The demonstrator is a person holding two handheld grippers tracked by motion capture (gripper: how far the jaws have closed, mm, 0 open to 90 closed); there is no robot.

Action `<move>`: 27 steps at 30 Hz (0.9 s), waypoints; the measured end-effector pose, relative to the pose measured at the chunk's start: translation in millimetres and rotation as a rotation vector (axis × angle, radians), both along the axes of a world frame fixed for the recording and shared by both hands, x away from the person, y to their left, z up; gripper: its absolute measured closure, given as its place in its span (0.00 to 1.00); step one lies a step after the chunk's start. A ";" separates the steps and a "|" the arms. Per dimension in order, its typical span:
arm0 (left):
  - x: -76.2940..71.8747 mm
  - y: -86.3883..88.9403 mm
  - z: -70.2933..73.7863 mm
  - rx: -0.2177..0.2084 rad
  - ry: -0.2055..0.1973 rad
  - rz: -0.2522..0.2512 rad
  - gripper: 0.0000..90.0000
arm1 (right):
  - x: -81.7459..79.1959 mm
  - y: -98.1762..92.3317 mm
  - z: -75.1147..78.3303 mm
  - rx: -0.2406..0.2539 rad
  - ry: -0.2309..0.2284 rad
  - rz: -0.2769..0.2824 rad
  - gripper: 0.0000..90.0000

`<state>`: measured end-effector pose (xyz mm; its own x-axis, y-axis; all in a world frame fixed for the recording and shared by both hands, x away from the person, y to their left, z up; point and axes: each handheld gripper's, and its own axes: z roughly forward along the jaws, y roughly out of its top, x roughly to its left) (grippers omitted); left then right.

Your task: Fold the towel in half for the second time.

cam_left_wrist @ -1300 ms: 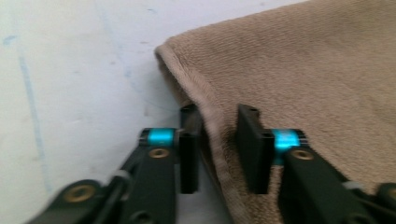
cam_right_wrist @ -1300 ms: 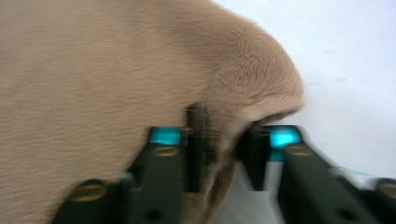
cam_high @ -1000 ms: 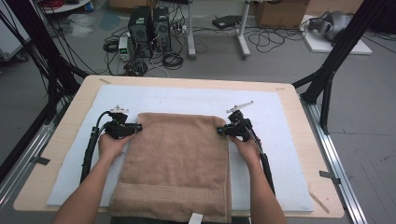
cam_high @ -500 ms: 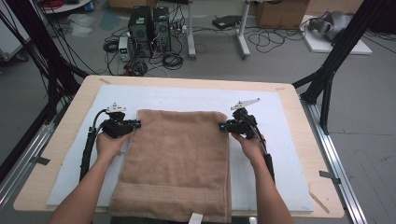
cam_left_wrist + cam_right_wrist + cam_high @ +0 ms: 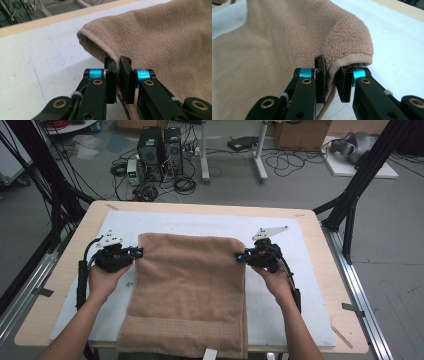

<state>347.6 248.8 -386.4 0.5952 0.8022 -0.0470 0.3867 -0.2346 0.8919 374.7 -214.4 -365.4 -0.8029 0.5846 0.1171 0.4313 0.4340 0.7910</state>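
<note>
A tan towel (image 5: 190, 290) lies lengthwise on the white mat (image 5: 280, 305), its near end hanging over the table's front edge. My left gripper (image 5: 136, 253) is shut on the towel's left edge near the far corner; in the left gripper view the towel (image 5: 162, 42) is pinched between the jaws of that gripper (image 5: 117, 63). My right gripper (image 5: 242, 256) is shut on the towel's right edge near the other far corner; in the right gripper view the towel's hem (image 5: 347, 45) runs between the jaws of that gripper (image 5: 332, 65). The far end is lifted off the mat.
The wooden table (image 5: 320, 240) has metal rails along both sides. A black frame post (image 5: 350, 205) stands at the far right corner. Computer cases (image 5: 160, 145) and cables sit on the floor beyond the table.
Both grippers have risen and moved toward the far side with the towel's far corners, lifting that end off the mat. The towel's far edge now sits farther back.
</note>
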 end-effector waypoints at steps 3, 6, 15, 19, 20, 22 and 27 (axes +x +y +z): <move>-19.2 4.0 0.5 -0.002 -0.024 -0.013 0.93 | -17.3 -0.9 5.3 -0.004 -0.014 0.031 0.88; -41.8 7.9 -3.1 -0.007 -0.044 -0.039 0.93 | -35.8 -2.6 5.4 0.000 -0.015 0.061 0.88; -95.3 12.3 -36.2 0.021 -0.031 -0.100 0.93 | -87.0 -3.3 -25.1 -0.034 0.025 0.135 0.88; -106.1 11.5 -45.5 0.043 -0.018 -0.117 0.92 | -94.9 -2.8 -43.3 -0.065 0.057 0.137 0.85; -108.1 12.3 -46.7 0.042 -0.009 -0.120 0.91 | -95.4 -3.0 -45.9 -0.065 0.063 0.136 0.85; -109.0 13.5 -47.7 0.044 0.003 -0.123 0.89 | -96.2 -5.6 -50.9 -0.047 0.075 0.131 0.83; -109.3 18.0 -47.3 0.043 0.032 -0.121 0.81 | -96.4 -12.7 -51.6 -0.029 0.072 0.103 0.73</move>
